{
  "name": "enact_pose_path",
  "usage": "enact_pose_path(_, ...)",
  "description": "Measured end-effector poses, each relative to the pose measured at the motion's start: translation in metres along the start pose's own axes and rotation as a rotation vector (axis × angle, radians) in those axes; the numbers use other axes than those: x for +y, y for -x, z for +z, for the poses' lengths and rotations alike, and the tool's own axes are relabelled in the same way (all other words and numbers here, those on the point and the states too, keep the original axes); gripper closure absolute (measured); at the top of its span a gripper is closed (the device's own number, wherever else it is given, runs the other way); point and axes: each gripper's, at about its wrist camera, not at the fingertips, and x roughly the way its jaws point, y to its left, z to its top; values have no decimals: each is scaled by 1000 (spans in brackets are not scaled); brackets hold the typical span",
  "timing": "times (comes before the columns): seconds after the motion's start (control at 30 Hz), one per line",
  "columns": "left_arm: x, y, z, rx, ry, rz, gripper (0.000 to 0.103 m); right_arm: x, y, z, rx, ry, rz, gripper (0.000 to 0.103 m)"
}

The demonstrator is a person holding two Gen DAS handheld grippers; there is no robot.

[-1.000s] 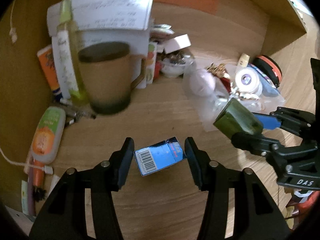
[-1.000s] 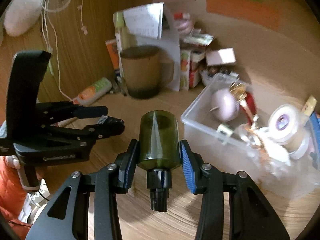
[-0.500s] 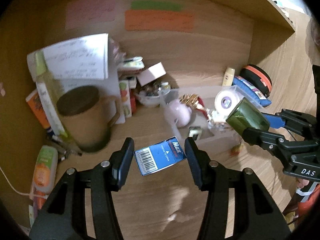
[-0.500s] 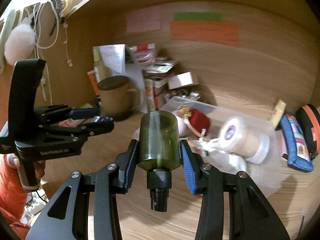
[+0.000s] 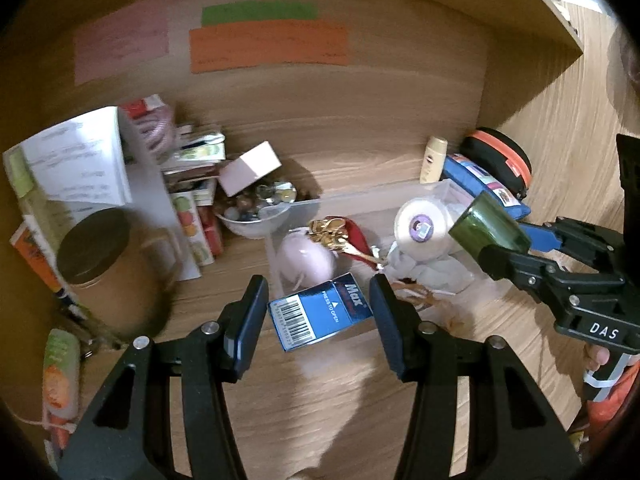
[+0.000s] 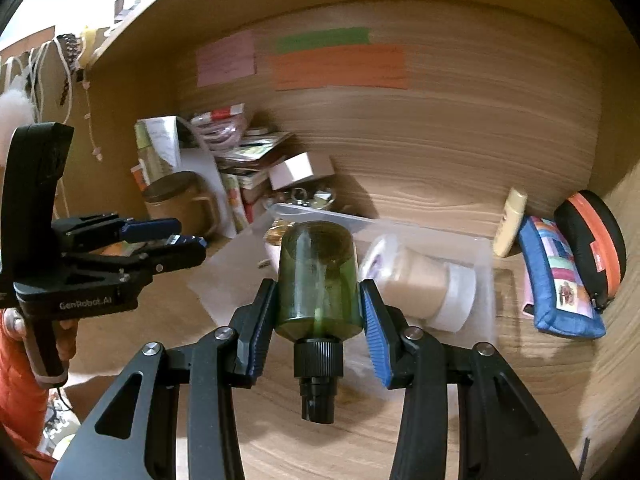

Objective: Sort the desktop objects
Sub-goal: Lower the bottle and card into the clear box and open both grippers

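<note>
My left gripper [image 5: 320,316] is shut on a small blue box [image 5: 320,314] with a barcode and the word "Max", held tilted above the wooden desk. My right gripper [image 6: 318,304] is shut on a dark green bottle [image 6: 318,276], whose black cap points back at the camera. In the left wrist view that green bottle [image 5: 490,226] and right gripper [image 5: 510,242] hang at the right, over a clear plastic bin [image 5: 360,200]. The bin [image 6: 400,224] lies just ahead of both grippers. The left gripper [image 6: 182,240] shows at the left of the right wrist view.
The bin holds a pink ball [image 5: 306,260], a gold trinket [image 5: 330,230] and a white roll [image 5: 420,228]. A lidded brown mug [image 5: 100,264], papers and a bowl of small items [image 5: 256,216] crowd the back left. A blue pouch [image 6: 560,276], black-orange case [image 6: 596,240] and cream tube [image 6: 510,220] stand right.
Both grippers have risen and swung right, from in front of the mug to in front of the clear bin. Each keeps its hold on its object.
</note>
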Motion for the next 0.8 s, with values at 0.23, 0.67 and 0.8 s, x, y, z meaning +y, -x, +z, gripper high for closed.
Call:
enact_pose_path(0.23, -5, -26, 8, 34, -6, -11, 51, -22, -17, 0, 30, -20, -20, 65)
enact_pose_path(0.67, -5, -60, 12, 83, -2, -51, 51, -3, -56, 6, 85, 55, 19, 65)
enact_pose_path(0.8, -3, -68, 13, 98, 4, -67, 51, -4, -63, 3, 103, 58, 22, 65)
